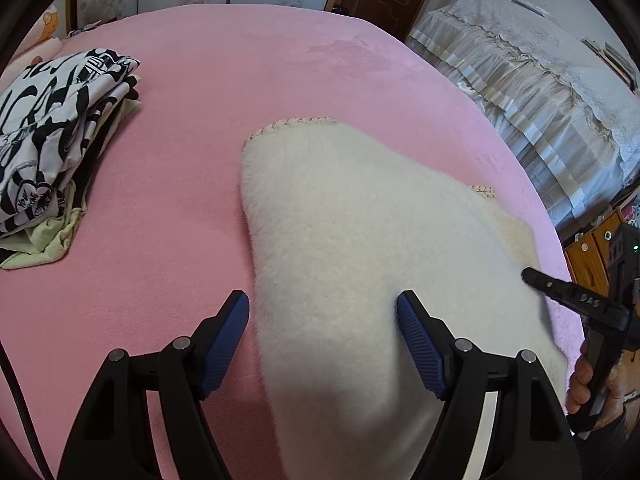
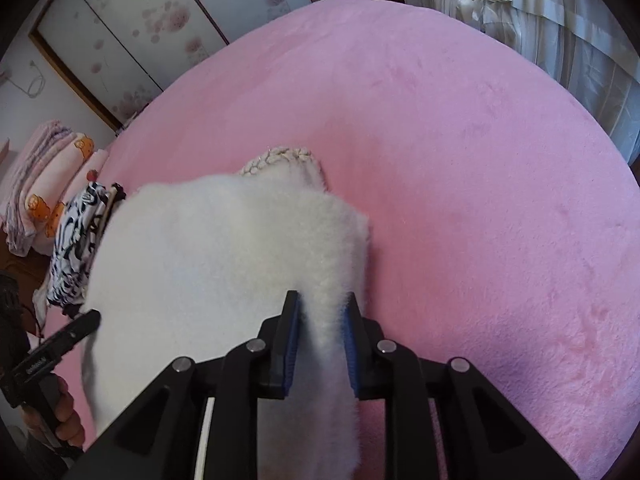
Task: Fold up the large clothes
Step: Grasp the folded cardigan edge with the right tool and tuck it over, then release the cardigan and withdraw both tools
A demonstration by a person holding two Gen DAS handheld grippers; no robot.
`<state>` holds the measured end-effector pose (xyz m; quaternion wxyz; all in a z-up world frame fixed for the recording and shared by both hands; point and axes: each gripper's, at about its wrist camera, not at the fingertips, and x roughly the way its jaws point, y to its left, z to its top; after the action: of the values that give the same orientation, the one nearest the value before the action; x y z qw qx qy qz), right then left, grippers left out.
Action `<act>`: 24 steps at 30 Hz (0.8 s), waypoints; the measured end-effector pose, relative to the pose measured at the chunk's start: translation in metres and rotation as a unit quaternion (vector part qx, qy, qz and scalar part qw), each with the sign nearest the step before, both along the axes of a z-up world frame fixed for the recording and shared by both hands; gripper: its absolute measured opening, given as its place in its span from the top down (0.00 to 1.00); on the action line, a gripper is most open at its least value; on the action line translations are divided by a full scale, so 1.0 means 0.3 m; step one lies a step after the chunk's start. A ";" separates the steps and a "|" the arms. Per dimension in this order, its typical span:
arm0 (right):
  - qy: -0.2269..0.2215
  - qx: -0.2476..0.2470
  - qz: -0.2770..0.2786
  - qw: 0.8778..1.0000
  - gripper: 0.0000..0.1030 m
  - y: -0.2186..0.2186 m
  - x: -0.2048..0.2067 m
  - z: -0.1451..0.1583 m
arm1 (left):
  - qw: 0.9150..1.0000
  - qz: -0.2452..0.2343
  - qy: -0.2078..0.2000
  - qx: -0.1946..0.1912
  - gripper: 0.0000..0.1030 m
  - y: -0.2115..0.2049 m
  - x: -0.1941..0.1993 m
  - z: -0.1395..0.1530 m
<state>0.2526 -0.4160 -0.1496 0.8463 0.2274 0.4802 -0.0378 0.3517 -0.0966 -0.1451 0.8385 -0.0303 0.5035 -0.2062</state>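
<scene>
A cream fleece garment (image 1: pixel 352 220) with a braided trim lies folded on the pink bed cover (image 1: pixel 180 208). My left gripper (image 1: pixel 320 316) is open wide: its left finger is over the pink cover and its right finger over the fleece, whose near left edge runs between them untouched. In the right wrist view the same fleece (image 2: pixel 220 248) fills the near left. My right gripper (image 2: pixel 322 308) is shut on a raised ridge along its right edge, both blue pads pressed into the pile. A hand holds each tool at the frame edges.
A stack of folded clothes (image 1: pixel 52 120), topped by a black-and-white print, sits on the bed to the left. Folded bedding (image 2: pixel 48 188) lies beyond it near wardrobe doors (image 2: pixel 132 28). Lace-covered furniture (image 1: pixel 520 80) stands off the bed's right side.
</scene>
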 end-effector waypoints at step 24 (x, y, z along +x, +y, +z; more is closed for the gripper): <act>-0.023 -0.020 0.021 0.999 0.37 0.156 -0.403 0.246 | 0.999 -0.020 -0.035 0.032 0.27 0.048 -0.417 0.313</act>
<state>0.1317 -0.3692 -0.0758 0.8623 0.2012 0.4641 -0.0239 0.2266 -0.0820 -0.0512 0.8521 0.0135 0.4804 -0.2073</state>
